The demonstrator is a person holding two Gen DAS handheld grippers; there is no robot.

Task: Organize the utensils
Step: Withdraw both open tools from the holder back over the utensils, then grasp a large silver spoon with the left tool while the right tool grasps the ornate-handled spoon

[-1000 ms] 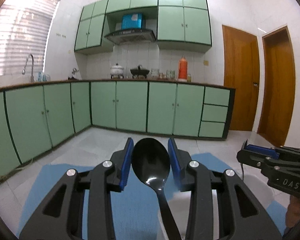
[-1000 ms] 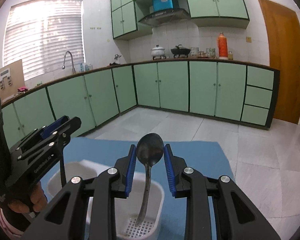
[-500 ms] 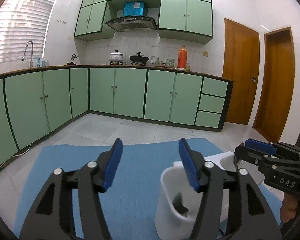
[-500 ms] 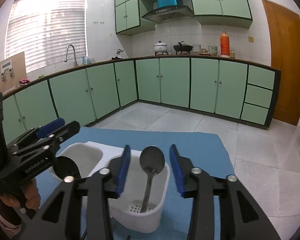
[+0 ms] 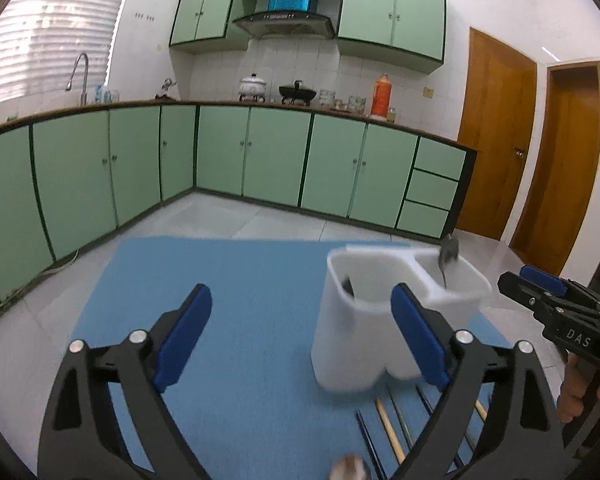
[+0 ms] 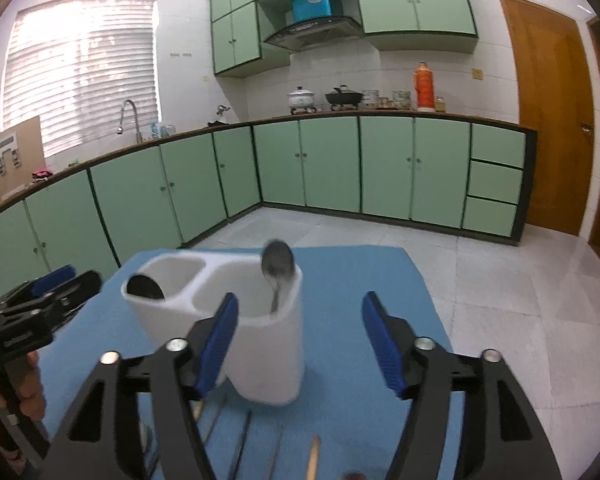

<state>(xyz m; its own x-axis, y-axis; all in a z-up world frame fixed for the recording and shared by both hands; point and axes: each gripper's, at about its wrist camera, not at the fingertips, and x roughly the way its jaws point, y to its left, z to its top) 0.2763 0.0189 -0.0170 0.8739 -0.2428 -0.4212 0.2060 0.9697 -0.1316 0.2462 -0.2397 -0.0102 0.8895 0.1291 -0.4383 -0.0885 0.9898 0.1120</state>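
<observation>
A white two-compartment utensil holder (image 5: 356,332) (image 6: 268,356) stands on a blue mat (image 5: 240,280). A black spoon (image 5: 347,286) (image 6: 144,286) sits low in its left compartment. A metal spoon (image 5: 449,254) (image 6: 278,266) leans bowl-up in the right one. My left gripper (image 5: 300,320) is near and left of the holder, its jaws opening with nothing between them. The jaws of my right gripper (image 6: 300,336), near and right of the holder, are also opening and grip nothing. Each gripper shows at the edge of the other's view.
Several chopsticks and thin utensils (image 5: 388,428) (image 6: 314,456) lie on the mat in front of the holder. A hand (image 5: 580,384) holds the right gripper's handle. Green kitchen cabinets (image 5: 260,160) and tiled floor lie beyond the mat's far edge.
Both grippers let go of their spoons, the black one from the left, the metal one from the right. The spoons now rest in the holder. Both grippers drew back and their jaws spread wide.
</observation>
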